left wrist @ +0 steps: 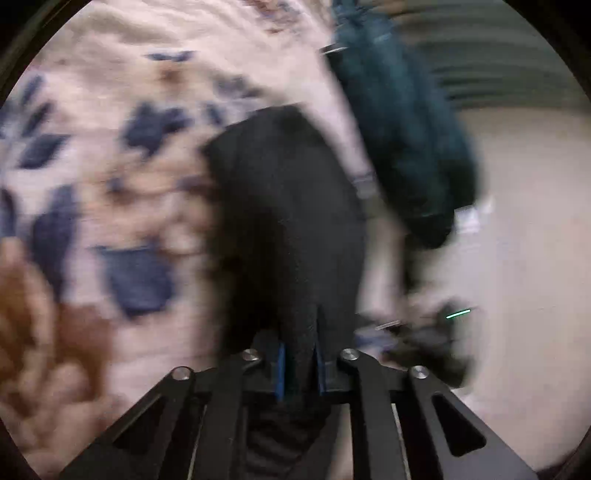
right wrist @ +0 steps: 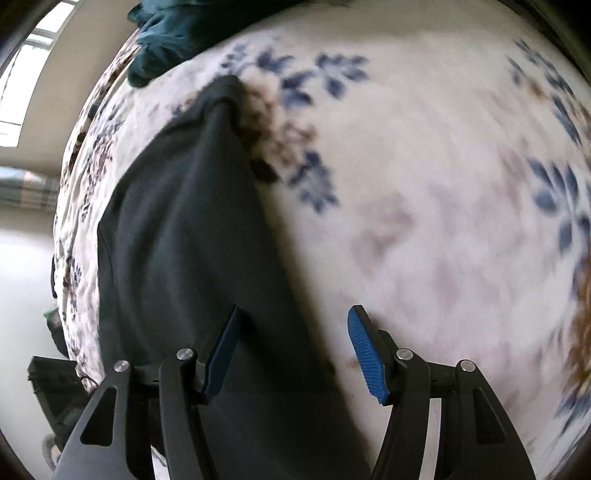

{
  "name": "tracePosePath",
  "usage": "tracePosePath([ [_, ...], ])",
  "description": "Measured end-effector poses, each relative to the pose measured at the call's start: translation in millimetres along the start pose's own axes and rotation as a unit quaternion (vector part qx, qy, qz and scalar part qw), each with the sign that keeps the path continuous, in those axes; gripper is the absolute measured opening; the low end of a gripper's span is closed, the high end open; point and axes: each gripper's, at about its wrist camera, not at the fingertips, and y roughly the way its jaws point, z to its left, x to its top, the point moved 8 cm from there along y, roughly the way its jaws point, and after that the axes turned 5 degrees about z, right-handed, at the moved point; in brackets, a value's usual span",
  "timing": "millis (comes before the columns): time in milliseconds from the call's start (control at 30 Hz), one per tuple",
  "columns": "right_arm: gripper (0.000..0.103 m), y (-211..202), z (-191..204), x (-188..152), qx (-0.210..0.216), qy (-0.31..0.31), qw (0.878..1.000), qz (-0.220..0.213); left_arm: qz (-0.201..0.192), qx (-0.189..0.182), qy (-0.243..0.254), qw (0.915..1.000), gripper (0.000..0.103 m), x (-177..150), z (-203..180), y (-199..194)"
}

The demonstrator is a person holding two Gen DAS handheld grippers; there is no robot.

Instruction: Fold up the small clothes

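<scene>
A black garment [left wrist: 288, 221] hangs stretched from my left gripper [left wrist: 300, 369], whose blue pads are shut on a bunch of its cloth. The view is blurred by motion. In the right wrist view the same dark garment [right wrist: 184, 240] lies spread over the floral bedspread [right wrist: 424, 184], running away from me toward the upper left. My right gripper [right wrist: 293, 354] stands open above it. Its left pad [right wrist: 221, 354] is over the dark cloth and its right pad [right wrist: 365, 354] over the bedspread. Nothing is pinched between them.
A dark teal garment [left wrist: 402, 140] lies at the bed's edge, also seen as a teal heap [right wrist: 166, 33] at the top of the right wrist view. Pale floor [left wrist: 517, 240] lies beyond the bed. A window [right wrist: 26, 74] and dark objects [right wrist: 55, 384] sit at the left.
</scene>
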Motion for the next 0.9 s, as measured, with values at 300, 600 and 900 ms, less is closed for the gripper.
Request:
tracePosePath([
  [300,0.062,-2.1,-25.5,-32.5,0.009,0.031,0.999,0.013,0.033,0.104,-0.029,0.9936,0.032,8.4,42.5,-14.2],
  [600,0.062,-6.8,-14.1,-76.5,-0.024,-0.031,0.999,0.036,0.044,0.381,0.106,0.9173,0.057,-19.1,36.0,-8.6],
  [900,0.062,-16.0,-20.2,-117.6,-0.050,-0.051,0.996,0.046,0.034,0.336,0.104,0.9355,0.055,-61.7,-12.0,-16.1],
])
